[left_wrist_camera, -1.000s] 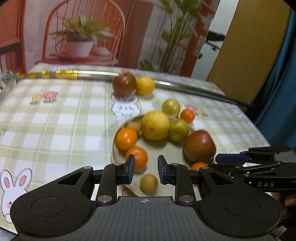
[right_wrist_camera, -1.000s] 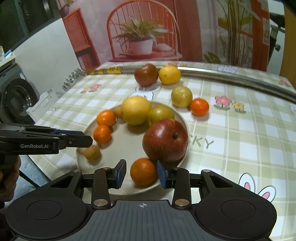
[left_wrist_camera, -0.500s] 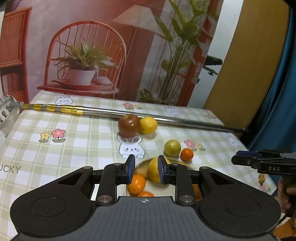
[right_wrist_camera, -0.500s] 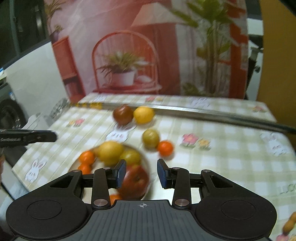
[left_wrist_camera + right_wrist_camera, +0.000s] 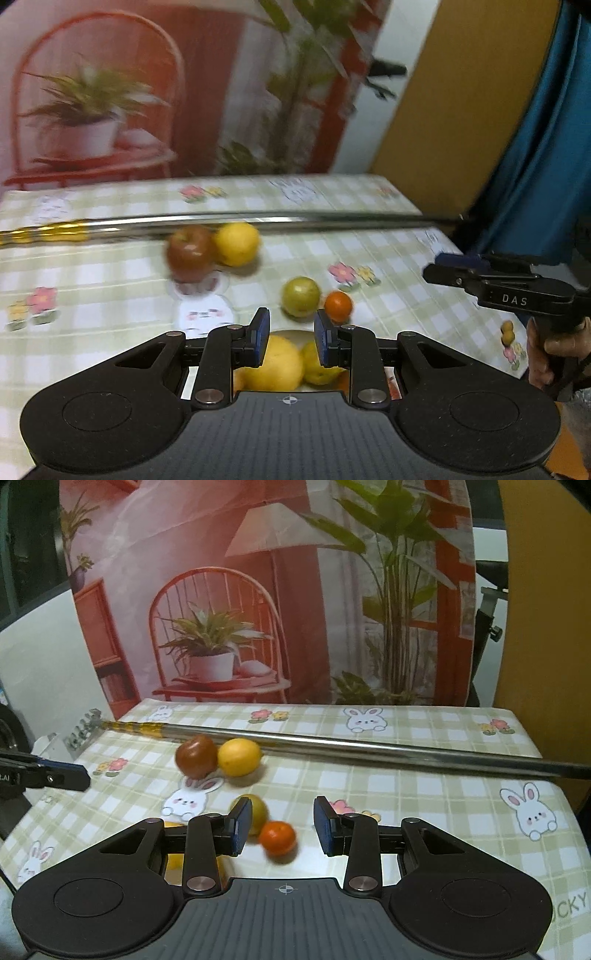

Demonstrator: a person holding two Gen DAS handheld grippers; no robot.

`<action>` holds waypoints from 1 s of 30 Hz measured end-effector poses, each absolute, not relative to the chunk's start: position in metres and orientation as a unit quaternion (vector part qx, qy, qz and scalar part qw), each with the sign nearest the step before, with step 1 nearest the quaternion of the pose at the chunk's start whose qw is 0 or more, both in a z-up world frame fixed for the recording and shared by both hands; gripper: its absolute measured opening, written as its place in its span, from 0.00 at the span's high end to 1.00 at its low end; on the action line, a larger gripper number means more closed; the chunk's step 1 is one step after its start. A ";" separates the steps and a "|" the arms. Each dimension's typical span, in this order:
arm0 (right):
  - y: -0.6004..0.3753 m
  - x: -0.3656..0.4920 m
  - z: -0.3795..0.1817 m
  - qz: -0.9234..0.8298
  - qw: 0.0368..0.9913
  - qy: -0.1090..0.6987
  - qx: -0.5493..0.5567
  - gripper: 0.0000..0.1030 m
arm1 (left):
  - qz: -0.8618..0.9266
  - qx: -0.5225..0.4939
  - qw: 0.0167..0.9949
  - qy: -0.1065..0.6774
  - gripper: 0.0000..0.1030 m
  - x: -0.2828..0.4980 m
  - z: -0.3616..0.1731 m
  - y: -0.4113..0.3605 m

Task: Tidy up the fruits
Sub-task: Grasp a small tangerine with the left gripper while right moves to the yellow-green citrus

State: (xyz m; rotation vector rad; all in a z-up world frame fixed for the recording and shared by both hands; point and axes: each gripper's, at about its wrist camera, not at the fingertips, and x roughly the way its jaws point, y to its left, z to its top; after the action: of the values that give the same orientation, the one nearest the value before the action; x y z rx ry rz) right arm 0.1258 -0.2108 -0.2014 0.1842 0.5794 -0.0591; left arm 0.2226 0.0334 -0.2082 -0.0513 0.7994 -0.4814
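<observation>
A red apple (image 5: 190,253) and a yellow lemon (image 5: 236,243) lie together by a metal pole on the checked tablecloth; they also show in the right wrist view, apple (image 5: 195,756) and lemon (image 5: 239,757). A green fruit (image 5: 301,296) and a small orange (image 5: 338,305) lie nearer; the small orange (image 5: 277,836) shows between the right fingers, with the green fruit (image 5: 258,812) behind the left one. A plate rim (image 5: 291,332) with a big yellow fruit (image 5: 275,363) sits under my left gripper (image 5: 291,339), which is open and empty. My right gripper (image 5: 282,825) is open and empty, above the table.
A long metal pole (image 5: 369,747) lies across the far side of the table. A backdrop with a printed chair and plants (image 5: 221,635) stands behind. The right gripper (image 5: 502,288) shows at the right in the left wrist view; the table edge drops off there.
Both grippers have lifted and pulled back from the plate; the plate's fruits have dropped mostly out of view. The right gripper's jaws stand wider apart. No fruit was taken.
</observation>
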 end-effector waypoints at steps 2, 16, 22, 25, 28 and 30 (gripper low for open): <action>-0.217 0.128 -0.205 -0.031 0.953 0.286 0.091 0.67 | -0.239 -0.040 0.881 0.406 0.73 0.239 -0.219 0.018; -0.267 0.111 -0.245 -0.048 0.944 0.281 0.166 0.67 | -0.193 -0.056 0.844 0.498 0.61 0.302 -0.269 -0.067; -0.280 0.103 -0.252 -0.052 0.942 0.274 0.186 0.67 | -0.180 -0.067 0.834 0.517 0.60 0.317 -0.283 -0.075; -0.284 0.102 -0.255 -0.055 0.941 0.273 0.194 0.67 | -0.176 -0.059 0.839 0.512 0.57 0.320 -0.285 -0.081; -0.287 0.100 -0.258 -0.056 0.939 0.277 0.196 0.67 | -0.174 -0.049 0.842 0.509 0.52 0.323 -0.287 -0.088; -0.289 0.100 -0.259 -0.056 0.939 0.278 0.196 0.67 | -0.171 -0.040 0.842 0.510 0.52 0.324 -0.288 -0.092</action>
State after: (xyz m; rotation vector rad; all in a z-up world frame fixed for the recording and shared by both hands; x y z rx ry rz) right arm 0.0996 -0.2885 -0.2590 0.4002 0.5682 -0.1150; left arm 0.3240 -0.0917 -0.2877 -0.0847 1.0769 -0.3606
